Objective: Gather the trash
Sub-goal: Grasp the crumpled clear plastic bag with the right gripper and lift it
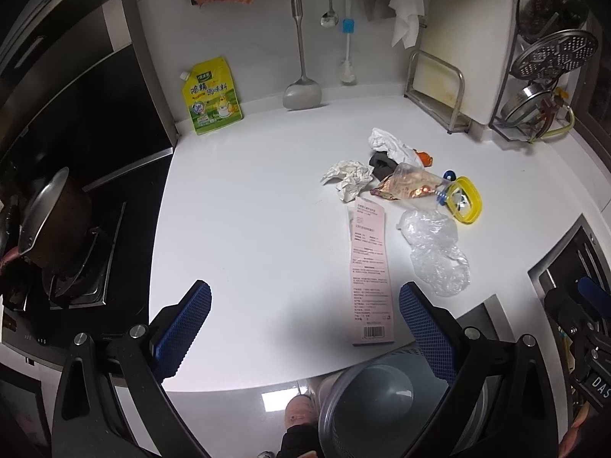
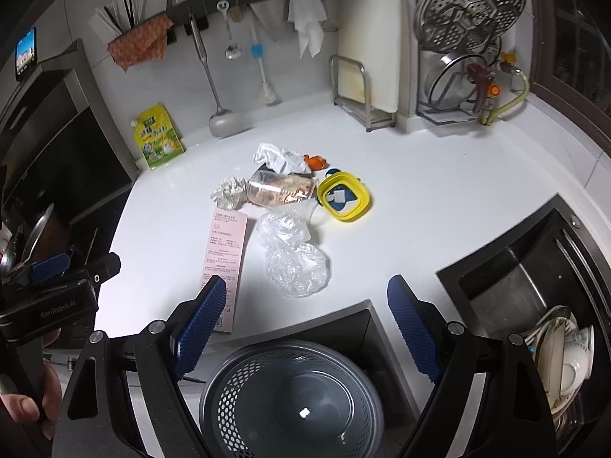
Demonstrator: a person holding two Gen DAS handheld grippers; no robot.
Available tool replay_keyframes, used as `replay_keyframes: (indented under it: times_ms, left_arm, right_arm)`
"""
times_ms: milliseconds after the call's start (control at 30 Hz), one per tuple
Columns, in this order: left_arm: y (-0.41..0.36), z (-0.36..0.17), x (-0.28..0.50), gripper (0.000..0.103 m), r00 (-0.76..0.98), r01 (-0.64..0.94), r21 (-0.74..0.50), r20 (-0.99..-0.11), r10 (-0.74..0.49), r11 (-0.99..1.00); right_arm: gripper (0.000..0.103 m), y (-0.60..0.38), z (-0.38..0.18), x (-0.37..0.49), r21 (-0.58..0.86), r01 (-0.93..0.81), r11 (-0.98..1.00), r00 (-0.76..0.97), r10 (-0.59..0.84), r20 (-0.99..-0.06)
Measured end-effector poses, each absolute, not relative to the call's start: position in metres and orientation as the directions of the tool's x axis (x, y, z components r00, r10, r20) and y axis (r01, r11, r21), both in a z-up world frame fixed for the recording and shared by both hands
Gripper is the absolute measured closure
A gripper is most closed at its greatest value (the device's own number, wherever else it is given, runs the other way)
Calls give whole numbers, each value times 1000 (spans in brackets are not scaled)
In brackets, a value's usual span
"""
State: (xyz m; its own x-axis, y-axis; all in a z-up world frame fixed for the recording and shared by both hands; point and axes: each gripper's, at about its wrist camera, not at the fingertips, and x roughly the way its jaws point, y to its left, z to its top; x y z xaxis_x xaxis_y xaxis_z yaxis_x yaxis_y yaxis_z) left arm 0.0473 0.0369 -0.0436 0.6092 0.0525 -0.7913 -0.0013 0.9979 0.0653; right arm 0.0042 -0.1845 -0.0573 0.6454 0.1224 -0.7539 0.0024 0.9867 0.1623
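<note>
Trash lies in a cluster on the white counter (image 1: 248, 210): a flat pink box (image 1: 371, 271) (image 2: 225, 255), crumpled clear plastic film (image 1: 435, 250) (image 2: 292, 257), a crumpled paper ball (image 1: 349, 179) (image 2: 229, 192), a clear cup with a wrapper inside (image 1: 410, 183) (image 2: 280, 191), a yellow lid (image 1: 464, 198) (image 2: 343, 196), and a white wad (image 1: 389, 145) (image 2: 278, 156). A grey perforated bin (image 2: 294, 400) (image 1: 382, 400) stands on the floor below the counter edge. My left gripper (image 1: 305, 320) is open above the counter's near edge, left of the pink box. My right gripper (image 2: 305, 316) is open above the bin, empty.
A stove with a pot (image 1: 49, 225) is at the left. A sink (image 2: 534, 297) with dishes sits at the right. A yellow seasoning pouch (image 1: 214, 95), hanging utensils (image 1: 301, 57), a cutting board rack (image 1: 439, 91) and steamer racks (image 2: 469, 7) line the back wall.
</note>
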Motion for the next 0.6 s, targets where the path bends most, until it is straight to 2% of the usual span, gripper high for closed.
replay_keyframes:
  times_ms: [600]
  left_arm:
    - [66,-98,100,6,588,-13,52,-807,50,999]
  right_arm:
    - [20,-165,-120,66,164,22,986,595,119,-795]
